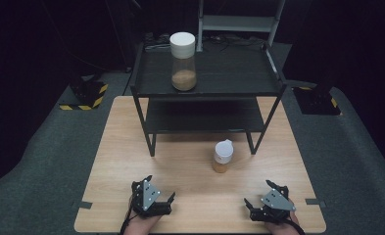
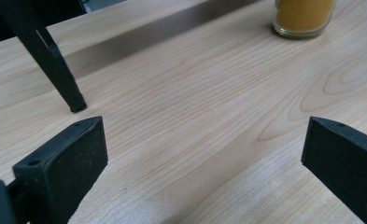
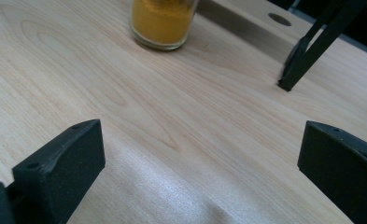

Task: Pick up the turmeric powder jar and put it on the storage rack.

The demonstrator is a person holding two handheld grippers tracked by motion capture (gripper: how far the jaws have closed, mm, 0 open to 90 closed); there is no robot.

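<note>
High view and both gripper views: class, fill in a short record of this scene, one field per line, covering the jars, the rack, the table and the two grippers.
Small jar: white cap, yellow-brown powder, upright on the table, in front of the rack
Large jar: white lid, brown powder, on the rack's top shelf
Rack: black, two shelves, on the table's far half
Table: light wood
Left gripper: open, holding nothing, near edge
Right gripper: open, holding nothing, near edge

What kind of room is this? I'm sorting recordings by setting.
Probably a lab or test rig, not a home: dark surroundings, hazard-striped stand bases on grey floor, and a bare wooden table holding a black shelf rack and two jars.
</note>
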